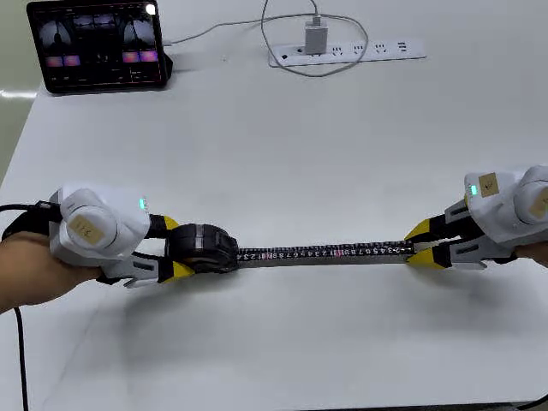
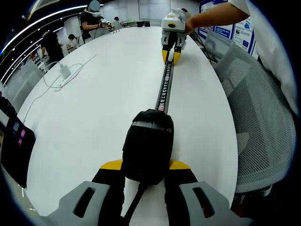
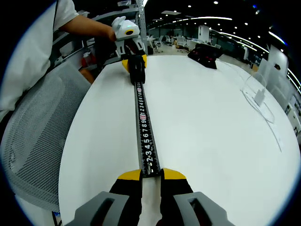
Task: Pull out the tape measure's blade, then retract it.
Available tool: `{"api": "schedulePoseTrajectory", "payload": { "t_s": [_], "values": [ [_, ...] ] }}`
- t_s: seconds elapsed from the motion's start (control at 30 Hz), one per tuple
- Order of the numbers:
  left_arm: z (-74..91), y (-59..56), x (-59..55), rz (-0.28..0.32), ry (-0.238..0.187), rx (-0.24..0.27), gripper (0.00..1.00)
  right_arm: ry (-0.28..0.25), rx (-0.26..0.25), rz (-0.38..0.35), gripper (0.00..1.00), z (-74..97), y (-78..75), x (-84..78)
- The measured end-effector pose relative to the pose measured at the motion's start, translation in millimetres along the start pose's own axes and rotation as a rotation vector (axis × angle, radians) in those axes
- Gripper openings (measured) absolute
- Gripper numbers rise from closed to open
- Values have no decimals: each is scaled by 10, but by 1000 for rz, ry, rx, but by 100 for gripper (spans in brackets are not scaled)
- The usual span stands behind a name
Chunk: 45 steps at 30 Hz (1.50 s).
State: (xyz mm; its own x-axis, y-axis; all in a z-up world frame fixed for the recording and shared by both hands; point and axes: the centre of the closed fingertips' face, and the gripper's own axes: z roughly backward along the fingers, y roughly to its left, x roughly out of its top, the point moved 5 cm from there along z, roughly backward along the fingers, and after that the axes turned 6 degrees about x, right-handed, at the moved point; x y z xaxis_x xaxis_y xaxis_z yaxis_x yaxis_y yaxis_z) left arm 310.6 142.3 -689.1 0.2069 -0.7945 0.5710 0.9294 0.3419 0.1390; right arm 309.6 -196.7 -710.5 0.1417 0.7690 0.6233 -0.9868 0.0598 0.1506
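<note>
- Head view: one tape measure lies on the white table (image 1: 282, 154). Its round black case (image 1: 202, 248) sits between the yellow-tipped jaws of the left gripper (image 1: 175, 248), which are closed against its sides.
- A single dark blade (image 1: 325, 252) with pale numerals and a few red marks runs straight out from the case. Its far end is pinched between the narrowed jaws of the right gripper (image 1: 421, 246), well apart from the case.
- Well beyond the case stand one tablet (image 1: 98, 44) with a lit screen and one white power strip (image 1: 347, 51). The strip carries one charger (image 1: 316, 38) and a looped cable.
- Left gripper view: this gripper (image 2: 146, 165) has both jaws clamped on the case (image 2: 148, 146), which is glossy black with a paler front lip.
- The blade (image 2: 164, 87) leaves the front of the case and reaches the right gripper (image 2: 170, 57), held by a hand at its far end.
- One mesh chair (image 2: 254, 122) stands off the table edge beside the case. Several people are far behind it.
- Right gripper view: this gripper (image 3: 151, 175) has its two jaws set close together on the tip of the blade (image 3: 143, 127). The printed scale faces up, with numbers rising toward the case (image 3: 137, 66).
- The case is gripped by the left gripper (image 3: 134, 62), with a hand on top of that gripper.
- One mesh chair (image 3: 42, 141) stands between the case and the camera, off the table edge.
</note>
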Motion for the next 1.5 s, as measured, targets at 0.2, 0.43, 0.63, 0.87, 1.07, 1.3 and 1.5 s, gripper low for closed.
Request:
{"api": "schedulePoseTrajectory", "payload": {
  "t_s": [0.2, 0.43, 0.63, 0.87, 1.07, 1.3, 1.5],
  "values": [
    [0, -8, 6, 12, -5, 4, 28, 10, 1, -11, 11, -2, -2, 2],
    [11, -43, 20, 52, -18, -16, 32, -1, 9, -45, 14, 27, 1, 13],
    [7, -77, -6, 6, -6, -9, 40, 5, 12, -52, 20, 23, 16, 50],
    [25, -46, -28, 5, 0, 9, 39, -2, 4, -55, 22, 36, 14, 62],
    [70, -33, -26, 42, -8, 27, 44, -8, -12, -70, 25, 71, 26, 63],
    [99, -42, -26, 62, -19, 41, 45, -12, -22, -83, 28, 86, 40, 71],
    [125, -43, 6, 89, -46, 75, 45, -36, -28, -122, 34, 78, 63, 105]
  ]
}}
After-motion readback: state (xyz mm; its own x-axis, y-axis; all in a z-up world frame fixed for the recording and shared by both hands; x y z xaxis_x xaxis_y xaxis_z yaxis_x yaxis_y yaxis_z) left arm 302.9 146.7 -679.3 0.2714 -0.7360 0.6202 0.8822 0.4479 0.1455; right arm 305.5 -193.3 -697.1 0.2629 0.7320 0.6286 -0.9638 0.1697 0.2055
